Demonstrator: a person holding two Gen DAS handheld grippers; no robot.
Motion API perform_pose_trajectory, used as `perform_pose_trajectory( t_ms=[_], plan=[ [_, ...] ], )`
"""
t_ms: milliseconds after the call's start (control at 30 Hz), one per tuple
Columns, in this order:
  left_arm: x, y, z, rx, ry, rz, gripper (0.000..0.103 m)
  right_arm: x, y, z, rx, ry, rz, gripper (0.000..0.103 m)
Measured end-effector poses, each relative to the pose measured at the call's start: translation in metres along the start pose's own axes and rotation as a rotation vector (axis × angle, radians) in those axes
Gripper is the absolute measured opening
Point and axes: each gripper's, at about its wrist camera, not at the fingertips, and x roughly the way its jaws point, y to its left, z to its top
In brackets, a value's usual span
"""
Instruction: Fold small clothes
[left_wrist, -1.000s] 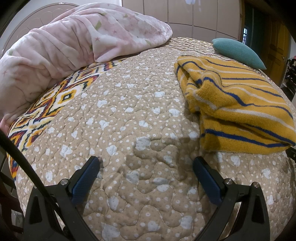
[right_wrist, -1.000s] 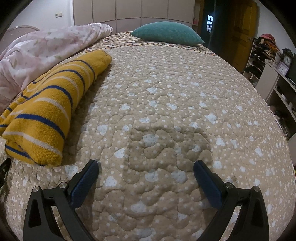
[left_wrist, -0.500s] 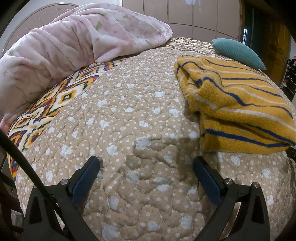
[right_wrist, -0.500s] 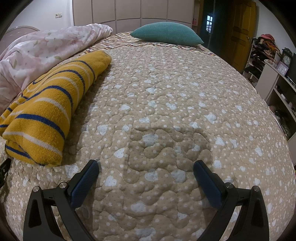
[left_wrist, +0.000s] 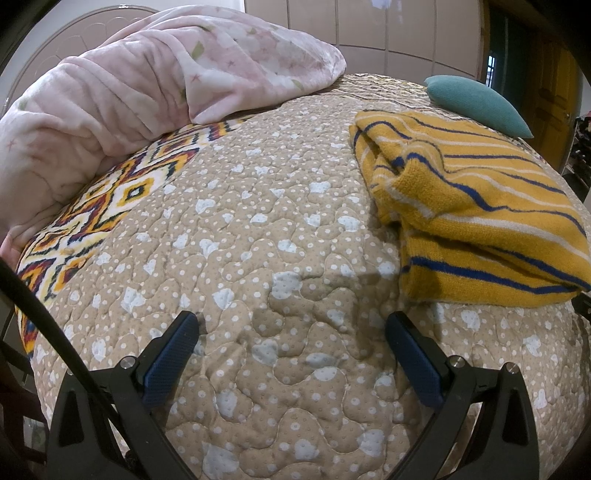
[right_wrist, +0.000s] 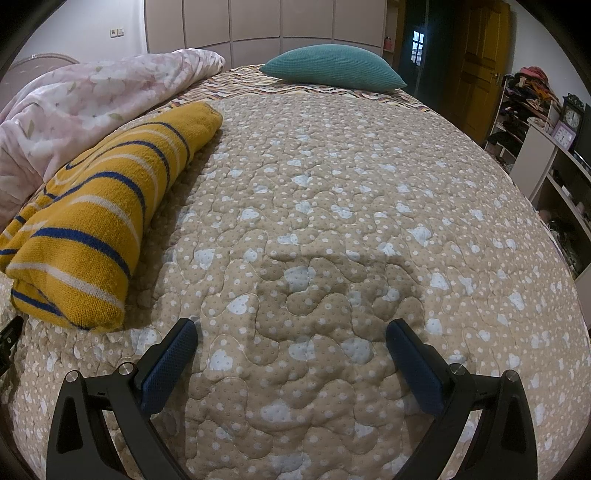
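Covering the bed, tan quilt (right_wrist: 332, 192), folded striped sweater (right_wrist: 96, 221), teal pillow (right_wrist: 332, 66)

A: How far does the yellow striped sweater (left_wrist: 476, 218) run?
B: Its right end is cut by the left view's edge; its near-left corner leaves the right view's frame.
A: The shelf clutter (right_wrist: 524, 96) at far right?
B: Too small to tell.
A: The pink duvet (left_wrist: 147, 92)?
B: Cut off at left.
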Motion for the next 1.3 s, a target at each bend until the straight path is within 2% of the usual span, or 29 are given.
perform_pose_trajectory(
  t_ms=[300, 600, 700, 800, 867, 933, 1133, 1300],
  plan=[
    [0.003, 0.001, 0.001, 0.006, 0.015, -0.049, 0.103, 0.0, 0.0, 0.0, -0.001, -0.005, -0.002, 0.103],
    [0.004, 0.003, 0.001, 0.007, 0.008, -0.038, 0.103, 0.0, 0.0, 0.0, -0.001, -0.009, -0.004, 0.103],
    [0.004, 0.004, 0.001, 0.003, 0.006, -0.041, 0.103, -0.011, 0.004, -0.001, -0.007, -0.031, -0.035, 0.103],
    [0.0, 0.004, 0.002, 0.001, 0.004, -0.066, 0.103, -0.043, 0.017, -0.002, -0.014, -0.075, 0.068, 0.103],
    [-0.006, 0.005, 0.005, -0.004, 0.001, -0.078, 0.103, -0.056, 0.031, -0.001, -0.054, -0.096, 0.076, 0.103],
    [-0.019, 0.003, 0.005, -0.013, -0.025, -0.071, 0.103, -0.063, 0.044, 0.001, -0.092, -0.097, 0.063, 0.103],
    [-0.095, -0.012, 0.008, 0.088, -0.243, -0.001, 0.103, -0.078, 0.064, -0.004, -0.127, -0.109, 0.04, 0.103],
    [-0.13, -0.023, 0.009, 0.094, -0.308, -0.01, 0.103, -0.089, 0.057, -0.021, -0.106, -0.116, 0.005, 0.103]
  ],
)
